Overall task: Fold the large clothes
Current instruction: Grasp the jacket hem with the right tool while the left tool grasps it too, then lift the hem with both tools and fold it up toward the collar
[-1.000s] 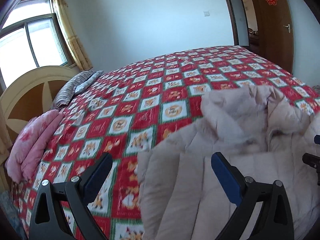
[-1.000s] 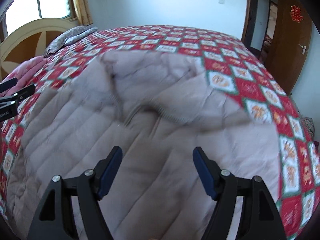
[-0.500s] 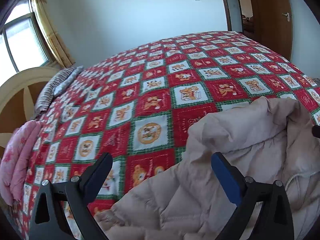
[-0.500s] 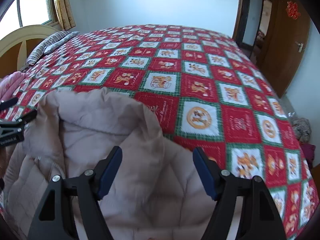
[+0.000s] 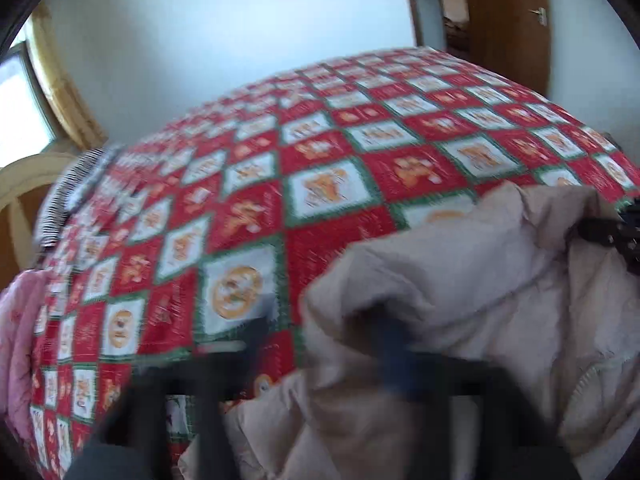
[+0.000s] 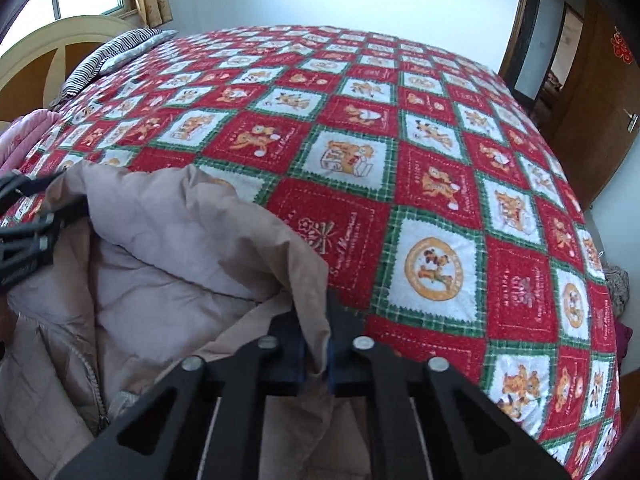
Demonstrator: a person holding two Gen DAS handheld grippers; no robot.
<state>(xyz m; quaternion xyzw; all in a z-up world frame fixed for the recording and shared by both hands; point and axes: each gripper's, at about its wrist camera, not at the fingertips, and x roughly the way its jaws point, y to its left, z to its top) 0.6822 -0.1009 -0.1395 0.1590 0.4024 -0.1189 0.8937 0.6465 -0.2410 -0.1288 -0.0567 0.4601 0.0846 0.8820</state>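
A beige padded jacket (image 5: 460, 280) lies on the near part of the bed, its zip and lining facing up (image 6: 160, 240). My right gripper (image 6: 316, 360) is shut on a fold of the jacket's upper edge, the cloth pinched between its blue pads. My left gripper (image 5: 324, 340) is blurred and its jaws are closing. The jacket's left corner lies between its fingers, and the left finger (image 5: 256, 332) still stands over the bedspread, apart from the cloth. Each gripper shows at the side of the other's view: the left gripper (image 6: 24, 232), the right gripper (image 5: 616, 232).
A red, white and green patterned bedspread (image 6: 440, 160) covers the wide bed beyond the jacket. A striped pillow (image 6: 112, 52) and a rounded wooden headboard (image 6: 40, 52) are at the far left, with pink bedding (image 5: 16, 340) at the left edge. A wooden door (image 6: 600, 120) stands on the right.
Both grippers moved forward over the jacket to its upper edge. The right jaws went from wide open to shut on the cloth. The left jaws have narrowed around the jacket's corner.
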